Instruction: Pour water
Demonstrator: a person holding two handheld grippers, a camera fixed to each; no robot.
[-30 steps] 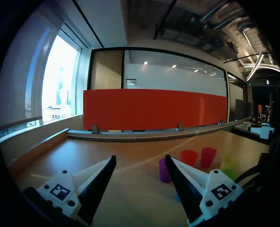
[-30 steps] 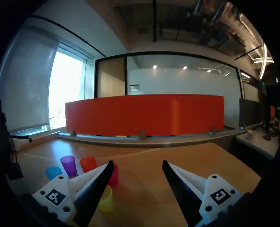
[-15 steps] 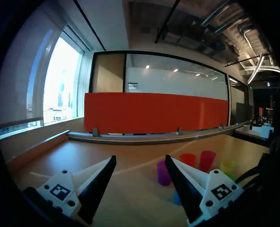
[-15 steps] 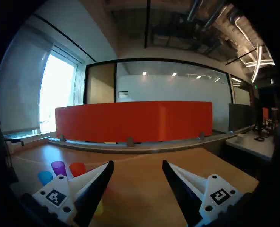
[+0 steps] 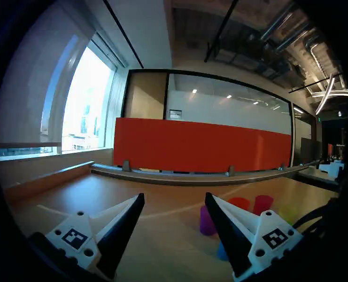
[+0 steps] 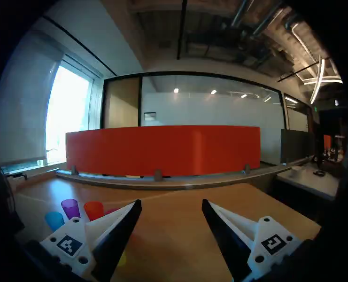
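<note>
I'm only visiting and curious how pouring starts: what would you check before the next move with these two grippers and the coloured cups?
1. Left gripper open and empty: ok.
2. Right gripper open and empty: ok.
3. Purple cup, orange cup and pink cup upright on the wooden table: ok.
4. Water in any cup: cannot tell.
5. A cup lined up in either gripper's opening: not ok, they stand off to one side.

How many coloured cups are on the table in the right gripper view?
5: blue cup, purple cup and orange cup in a row at lower left; pink cup and yellow cup peek out behind a finger of the right hand-held gripper. Others may be hidden.
</note>
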